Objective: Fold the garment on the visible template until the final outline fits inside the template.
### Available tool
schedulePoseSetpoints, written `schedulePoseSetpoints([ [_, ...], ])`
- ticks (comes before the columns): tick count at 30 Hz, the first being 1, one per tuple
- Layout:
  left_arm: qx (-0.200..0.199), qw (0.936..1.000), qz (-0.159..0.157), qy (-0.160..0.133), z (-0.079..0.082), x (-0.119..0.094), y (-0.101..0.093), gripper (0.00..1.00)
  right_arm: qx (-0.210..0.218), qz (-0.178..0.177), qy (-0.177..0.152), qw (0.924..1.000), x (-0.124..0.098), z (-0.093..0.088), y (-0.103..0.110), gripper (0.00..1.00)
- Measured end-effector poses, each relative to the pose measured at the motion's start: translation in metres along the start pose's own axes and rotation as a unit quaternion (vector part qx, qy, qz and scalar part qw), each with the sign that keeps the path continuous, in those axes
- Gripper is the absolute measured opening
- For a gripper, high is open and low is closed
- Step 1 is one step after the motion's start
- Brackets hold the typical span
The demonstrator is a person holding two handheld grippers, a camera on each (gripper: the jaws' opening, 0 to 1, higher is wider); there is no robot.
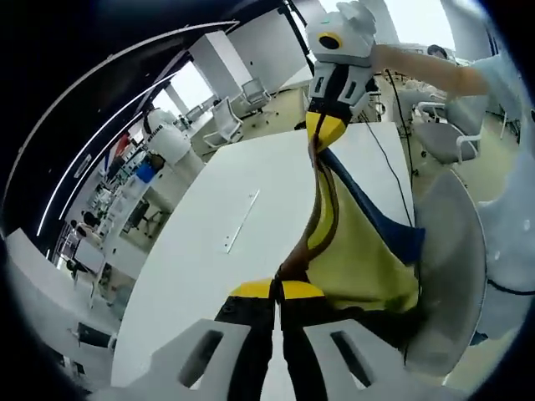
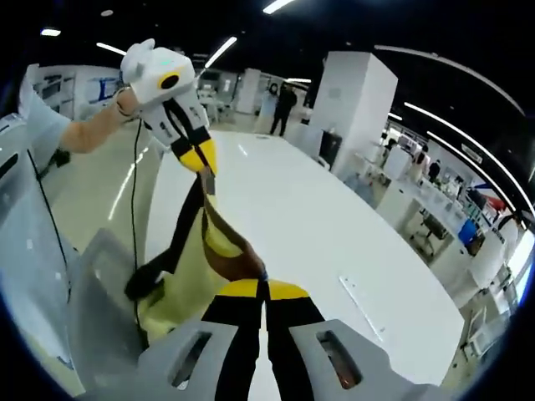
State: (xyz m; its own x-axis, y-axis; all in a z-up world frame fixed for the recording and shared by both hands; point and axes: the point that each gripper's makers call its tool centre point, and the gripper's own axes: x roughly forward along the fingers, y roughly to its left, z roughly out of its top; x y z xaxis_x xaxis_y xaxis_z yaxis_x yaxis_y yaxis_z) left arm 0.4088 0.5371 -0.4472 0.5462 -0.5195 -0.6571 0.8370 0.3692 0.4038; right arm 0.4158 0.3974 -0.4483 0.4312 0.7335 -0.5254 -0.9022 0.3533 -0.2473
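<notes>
left gripper (image 1: 276, 291): jaws closed on garment edge
right gripper (image 2: 261, 290): jaws clamped on garment edge
garment (image 1: 359, 251): yellow, brown and blue, stretched between grippers above white table (image 1: 217, 251)

My left gripper (image 1: 276, 294) has black fingers with yellow tips, rising from a pale grey moulded body with two slanted slots. My right gripper (image 2: 261, 292) is built the same: black fingers, yellow tips, grey slotted body. Seen from across, each gripper carries a white housing above black-and-white side plates. A thin black cable (image 2: 135, 209) hangs below the left one's housing. A light blue sleeve (image 2: 38, 121) sits behind it.
</notes>
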Motion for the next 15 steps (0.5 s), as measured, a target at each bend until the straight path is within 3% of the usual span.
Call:
schedulePoseSetpoints([
  [15, -0.037, 0.9992, 0.0, 0.016, -0.027, 0.046, 0.025, 0.0, 0.032, -0.005, 0.023, 0.9992, 0.038, -0.026, -0.031, 0.01],
])
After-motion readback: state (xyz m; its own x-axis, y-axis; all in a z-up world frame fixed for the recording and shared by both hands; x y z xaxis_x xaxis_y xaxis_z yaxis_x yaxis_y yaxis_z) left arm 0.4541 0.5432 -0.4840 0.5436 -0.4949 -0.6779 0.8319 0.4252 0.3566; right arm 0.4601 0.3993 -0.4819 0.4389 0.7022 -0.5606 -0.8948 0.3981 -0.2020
